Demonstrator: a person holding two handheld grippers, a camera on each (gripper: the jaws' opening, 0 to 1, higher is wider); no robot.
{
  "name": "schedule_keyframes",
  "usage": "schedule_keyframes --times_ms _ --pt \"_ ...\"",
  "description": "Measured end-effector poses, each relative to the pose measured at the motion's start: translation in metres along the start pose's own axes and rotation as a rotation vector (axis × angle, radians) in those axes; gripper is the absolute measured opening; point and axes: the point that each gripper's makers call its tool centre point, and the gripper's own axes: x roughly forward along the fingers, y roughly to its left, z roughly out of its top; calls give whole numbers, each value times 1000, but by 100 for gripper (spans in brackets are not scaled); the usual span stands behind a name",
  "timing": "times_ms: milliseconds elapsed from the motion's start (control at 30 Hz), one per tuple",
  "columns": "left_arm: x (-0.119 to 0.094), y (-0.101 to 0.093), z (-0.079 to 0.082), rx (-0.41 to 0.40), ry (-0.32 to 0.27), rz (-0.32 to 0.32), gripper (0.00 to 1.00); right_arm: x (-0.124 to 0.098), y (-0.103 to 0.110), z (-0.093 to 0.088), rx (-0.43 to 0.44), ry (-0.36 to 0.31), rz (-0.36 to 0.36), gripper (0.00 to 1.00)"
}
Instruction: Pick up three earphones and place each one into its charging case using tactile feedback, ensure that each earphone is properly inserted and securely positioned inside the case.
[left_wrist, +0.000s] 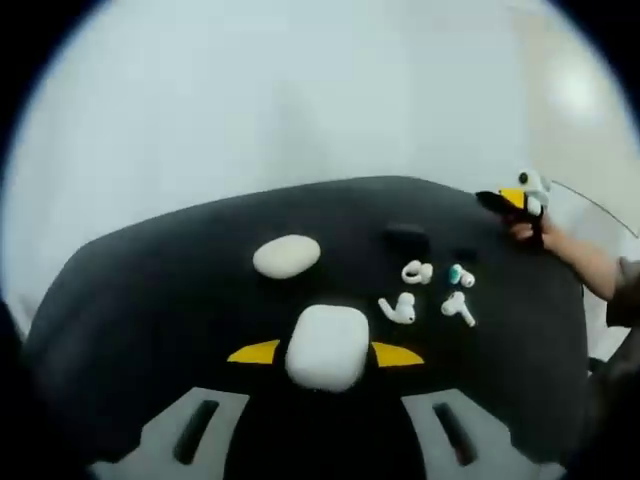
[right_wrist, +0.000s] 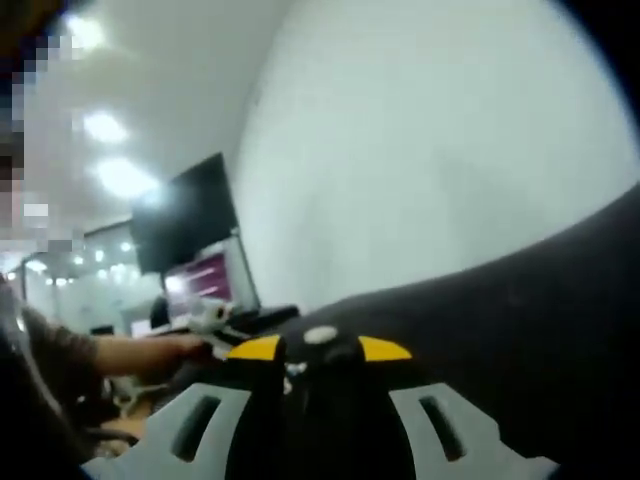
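The left tool (left_wrist: 326, 352) is clamped on a white charging case (left_wrist: 327, 345). Just beyond it, 3 earphones (left_wrist: 398, 307) lie loose on the desk (left_wrist: 150, 290) (none inserted). The right tool (right_wrist: 318, 352), its opening unclear, must be brought over for picking.

The left gripper view is looking down across the black counter (left_wrist: 150, 300) from close above its near edge, facing the pale wall (left_wrist: 300, 90) behind it. The right gripper view is skimming low over that counter's (right_wrist: 540, 320) surface, tilted, facing the same wall (right_wrist: 430, 140) and a monitor (right_wrist: 185, 225) beside it.
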Motion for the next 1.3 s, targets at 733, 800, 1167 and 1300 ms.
schedule_keyframes --times_ms 733,800,1167,1300 --pt "-13 -158 16 200 -136 -373 29 0 1 1 8 -7 3 30" --pt "-14 -171 12 218 -123 -425 29 1 2 -1 0 2 4 30" --pt "-10 -195 -5 357 -199 -528 36 2 8 -5 -26 16 8 30" --pt "-33 -210 6 467 -380 -570 48 4 11 -7 -44 29 17 30"
